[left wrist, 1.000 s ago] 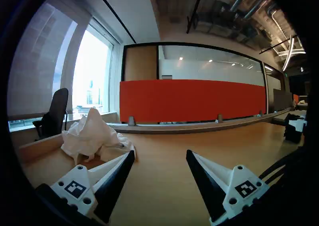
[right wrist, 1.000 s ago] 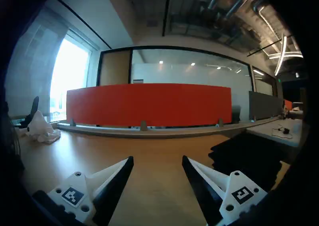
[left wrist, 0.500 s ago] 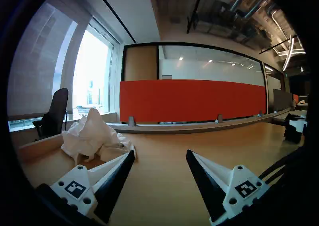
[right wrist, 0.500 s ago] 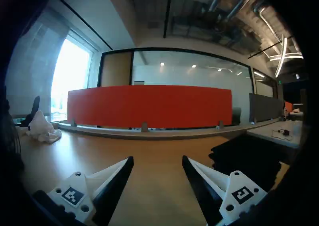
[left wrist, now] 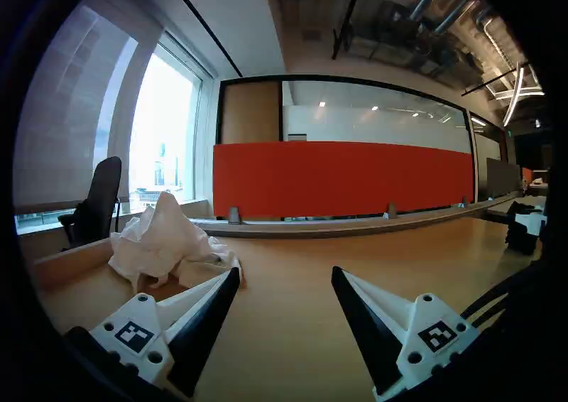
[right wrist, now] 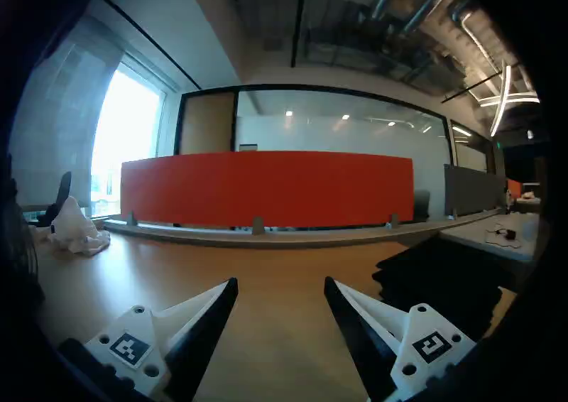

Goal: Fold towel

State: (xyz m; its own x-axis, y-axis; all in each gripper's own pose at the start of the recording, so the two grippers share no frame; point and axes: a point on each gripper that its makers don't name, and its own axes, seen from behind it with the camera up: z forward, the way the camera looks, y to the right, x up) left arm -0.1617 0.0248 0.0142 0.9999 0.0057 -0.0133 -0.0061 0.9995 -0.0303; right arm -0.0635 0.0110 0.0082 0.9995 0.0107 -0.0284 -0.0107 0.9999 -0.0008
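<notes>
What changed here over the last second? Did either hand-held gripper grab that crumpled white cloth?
Barely anything. The right hand-held gripper seems to have tipped up a hair, since its scene slid slightly down. Nothing was grabbed or let go. The crumpled white towel lies as before on the wooden table, untouched. The left hand-held gripper kept still, and both stay open.

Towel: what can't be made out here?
- Left gripper view: towel is a crumpled heap; corners untraceable, near edge behind a finger of the left gripper.
- Right gripper view: towel tiny, far left.
- Right gripper view: dark mass at right, too shadowed to identify.
</notes>
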